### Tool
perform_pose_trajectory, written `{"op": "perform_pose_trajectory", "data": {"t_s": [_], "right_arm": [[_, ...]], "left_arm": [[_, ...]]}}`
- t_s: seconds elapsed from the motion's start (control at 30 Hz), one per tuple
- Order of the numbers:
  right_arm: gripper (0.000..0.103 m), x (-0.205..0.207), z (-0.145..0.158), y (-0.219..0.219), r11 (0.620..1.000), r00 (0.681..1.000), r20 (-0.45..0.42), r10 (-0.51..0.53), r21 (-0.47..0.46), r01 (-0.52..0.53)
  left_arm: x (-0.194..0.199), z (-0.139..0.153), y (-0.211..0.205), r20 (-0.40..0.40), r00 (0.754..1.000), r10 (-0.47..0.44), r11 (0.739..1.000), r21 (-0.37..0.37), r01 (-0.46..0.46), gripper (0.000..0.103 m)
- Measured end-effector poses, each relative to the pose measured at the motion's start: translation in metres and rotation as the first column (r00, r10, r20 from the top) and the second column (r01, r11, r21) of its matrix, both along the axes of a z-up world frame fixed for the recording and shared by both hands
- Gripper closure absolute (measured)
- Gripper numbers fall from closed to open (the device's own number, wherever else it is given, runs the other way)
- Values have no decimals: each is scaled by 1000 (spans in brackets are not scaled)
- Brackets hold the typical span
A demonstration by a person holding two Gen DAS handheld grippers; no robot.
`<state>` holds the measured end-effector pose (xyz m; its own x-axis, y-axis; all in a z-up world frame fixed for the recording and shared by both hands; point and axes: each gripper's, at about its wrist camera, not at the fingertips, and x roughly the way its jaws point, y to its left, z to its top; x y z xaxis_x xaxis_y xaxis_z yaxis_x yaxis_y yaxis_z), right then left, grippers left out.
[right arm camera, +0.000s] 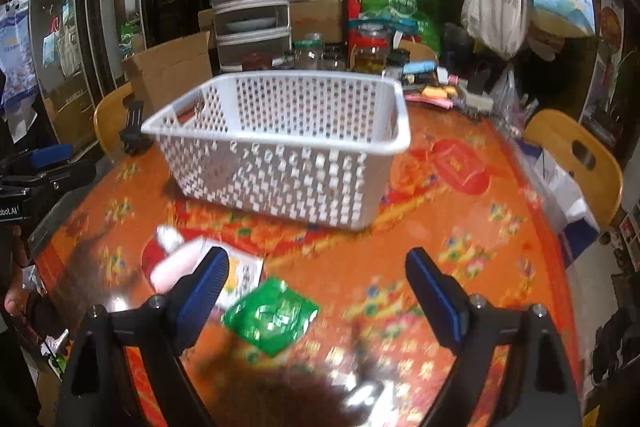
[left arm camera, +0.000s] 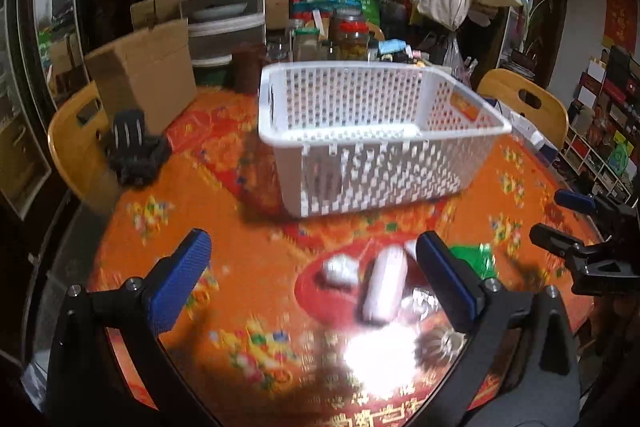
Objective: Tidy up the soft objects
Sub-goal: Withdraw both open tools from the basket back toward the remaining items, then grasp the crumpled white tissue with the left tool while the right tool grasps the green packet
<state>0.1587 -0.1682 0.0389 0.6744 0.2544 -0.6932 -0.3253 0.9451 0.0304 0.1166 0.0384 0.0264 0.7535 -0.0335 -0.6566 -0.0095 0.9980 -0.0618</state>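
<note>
**A:** Where do your claws stand?

**B:** Your left claw [left arm camera: 314, 277] hangs above the desk [left arm camera: 224, 267] with its jaws wide apart and nothing between them. Your right claw [right arm camera: 316, 289] is the same: spread, empty. Ahead of both, further out on the desk, sits the white perforated basket [left arm camera: 376, 163].

**A:** And the soft things?

**B:** In the left view, a pale pink roll [left arm camera: 384, 287] lies just inside the right finger of your left claw, with a silvery packet [left arm camera: 340, 271] beside it toward the middle. A green packet [right arm camera: 272, 315] lies between the fingers of your right claw, nearer its left finger.

**A:** What could go wrong?

**B:** Both pictures are smeared by motion, so a closing grip may land off-centre. The items crowd together; you could pinch two at once or nudge one away. The claws are also near each other and could collide.

**A:** What does each view add?

**B:** The left view alone shows the silvery packet and a bright glare patch on the desk. The right view alone shows a printed white packet [right arm camera: 244, 277] beside the green one.
</note>
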Motion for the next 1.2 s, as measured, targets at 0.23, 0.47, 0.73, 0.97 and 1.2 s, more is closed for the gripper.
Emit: {"op": "perform_pose_trajectory", "data": {"t_s": [0.23,0.47,0.73,0.97,1.2], "right_arm": [[13,-23,-43,8,1000,999,-49,0,9,1],[13,-24,-59,17,1000,998,-61,24,13,-23],[22,-13,-68,17,999,996,-84,24,24,-22],[32,-9,-74,21,999,994,-100,44,24,-41],[37,-6,-78,24,998,991,-119,60,27,-58]], "left_arm": [[-6,-44,-2,-47,999,-2,1000,-16,1,1],[18,-67,-1,-86,996,10,1000,-26,-13,1],[45,-88,5,-140,990,27,998,-46,-34,1],[60,-100,0,-163,986,23,999,-39,-30,1],[67,-106,-8,-168,986,14,999,-28,-19,2]]}}
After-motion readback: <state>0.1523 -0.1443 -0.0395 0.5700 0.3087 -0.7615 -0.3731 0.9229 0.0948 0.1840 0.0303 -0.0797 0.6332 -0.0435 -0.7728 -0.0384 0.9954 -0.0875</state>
